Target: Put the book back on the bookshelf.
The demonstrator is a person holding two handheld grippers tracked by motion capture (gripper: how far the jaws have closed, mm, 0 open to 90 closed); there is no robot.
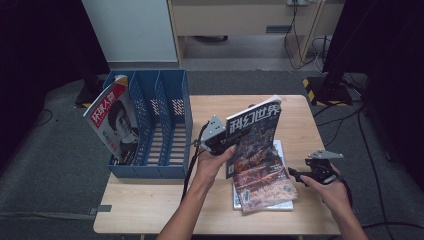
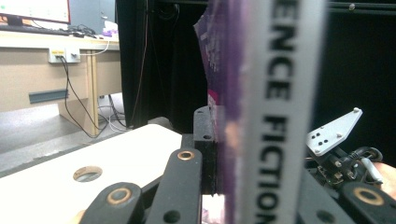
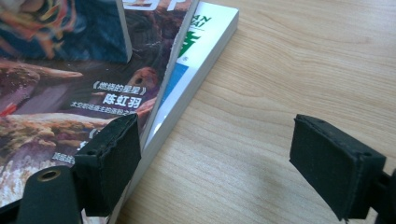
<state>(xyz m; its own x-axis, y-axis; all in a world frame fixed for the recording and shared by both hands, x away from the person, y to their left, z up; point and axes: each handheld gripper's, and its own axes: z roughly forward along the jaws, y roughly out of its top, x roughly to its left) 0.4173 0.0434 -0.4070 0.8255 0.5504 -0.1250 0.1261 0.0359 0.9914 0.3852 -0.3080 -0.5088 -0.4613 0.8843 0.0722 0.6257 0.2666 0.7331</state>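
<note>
The left gripper (image 1: 223, 142) is clamped on the spine edge of a science-fiction magazine (image 1: 252, 131), holding it upright above the middle of the wooden table (image 1: 150, 200); in the left gripper view its jaws press the magazine (image 2: 275, 116) from both sides. Under it a stack of magazines (image 1: 265, 185) lies flat. The right gripper (image 1: 300, 175) rests beside that stack's right edge, jaws spread wide and holding nothing (image 3: 215, 154). The blue file rack (image 1: 160, 125) stands at the table's left, one magazine (image 1: 112, 122) leaning in its leftmost slot, the other slots open
</note>
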